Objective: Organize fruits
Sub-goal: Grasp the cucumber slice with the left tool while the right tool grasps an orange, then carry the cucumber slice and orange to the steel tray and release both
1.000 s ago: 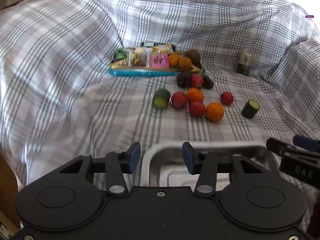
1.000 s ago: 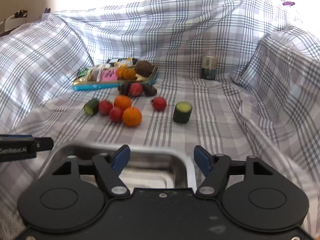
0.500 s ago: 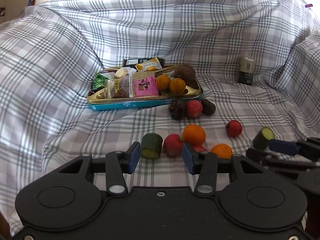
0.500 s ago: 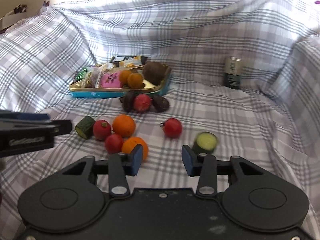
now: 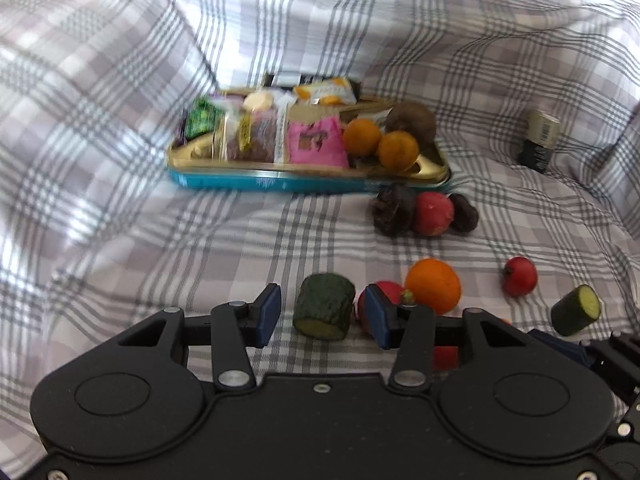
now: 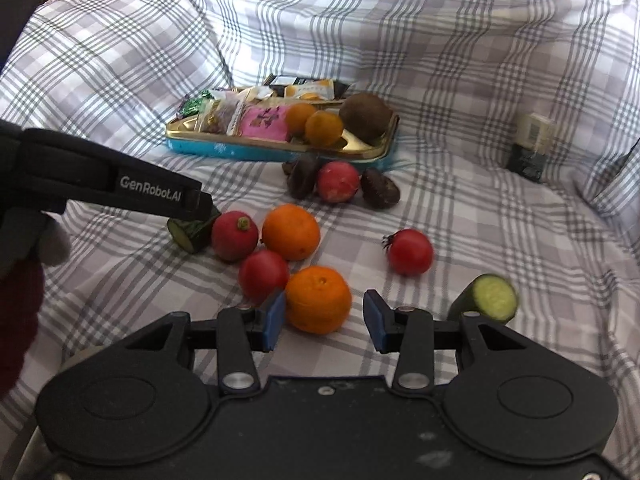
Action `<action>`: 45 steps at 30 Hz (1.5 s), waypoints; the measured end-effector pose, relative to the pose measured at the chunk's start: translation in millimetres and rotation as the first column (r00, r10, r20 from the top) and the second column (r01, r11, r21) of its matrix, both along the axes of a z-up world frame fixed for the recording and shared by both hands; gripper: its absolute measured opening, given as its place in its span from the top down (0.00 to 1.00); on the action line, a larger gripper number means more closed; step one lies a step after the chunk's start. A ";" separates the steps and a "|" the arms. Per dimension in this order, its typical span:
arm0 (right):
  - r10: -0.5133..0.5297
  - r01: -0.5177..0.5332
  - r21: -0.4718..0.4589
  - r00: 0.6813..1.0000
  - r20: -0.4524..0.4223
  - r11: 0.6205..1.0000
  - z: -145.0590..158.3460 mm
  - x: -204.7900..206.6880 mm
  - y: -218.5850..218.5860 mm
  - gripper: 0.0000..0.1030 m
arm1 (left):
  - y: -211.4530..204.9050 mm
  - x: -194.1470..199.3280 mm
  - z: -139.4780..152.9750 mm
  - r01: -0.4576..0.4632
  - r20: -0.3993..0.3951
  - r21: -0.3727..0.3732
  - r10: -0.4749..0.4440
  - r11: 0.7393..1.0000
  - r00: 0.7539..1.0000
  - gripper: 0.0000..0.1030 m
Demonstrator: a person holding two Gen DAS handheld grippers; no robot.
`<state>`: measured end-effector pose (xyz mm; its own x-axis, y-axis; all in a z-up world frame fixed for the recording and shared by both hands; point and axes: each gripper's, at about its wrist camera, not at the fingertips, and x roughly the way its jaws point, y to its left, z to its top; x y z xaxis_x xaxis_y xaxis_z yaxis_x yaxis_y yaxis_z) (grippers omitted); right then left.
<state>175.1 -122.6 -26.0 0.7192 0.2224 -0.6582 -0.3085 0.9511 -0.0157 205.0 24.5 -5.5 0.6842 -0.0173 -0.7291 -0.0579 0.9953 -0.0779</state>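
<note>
On the checked cloth we list loose fruit: oranges, red fruit, cucumber pieces; more oranges lie in the gold tray. Our left gripper, lettered "GenRobot.AI", stands released around one cucumber piece; our right gripper, released after narrowing, frames an orange.

Bare checked cloth lies open right of the crowded fruit cluster.
</note>
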 end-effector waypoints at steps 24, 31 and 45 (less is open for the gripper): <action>0.004 -0.004 -0.023 1.000 0.024 1.000 -14.9 -1.6 0.6 0.60 | 10.1 3.9 -10.3 -0.006 0.023 -0.077 0.008 0.997 1.000 0.61; -0.053 0.053 0.010 0.999 0.011 0.999 -12.6 -6.9 -12.6 0.60 | 5.1 -5.1 -10.4 0.015 0.032 -0.034 -0.014 0.999 0.999 0.59; -0.106 0.101 0.066 0.992 0.075 0.993 4.0 -29.7 -28.5 0.60 | 7.8 0.4 -12.3 -0.031 0.053 -0.026 0.032 0.999 0.998 0.59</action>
<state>145.4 -151.1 -21.9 0.7890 0.1832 -0.5865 -0.2088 0.9777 0.0245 205.4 32.3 -17.8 0.7225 -0.0128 -0.6913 -0.0845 0.9907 -0.1067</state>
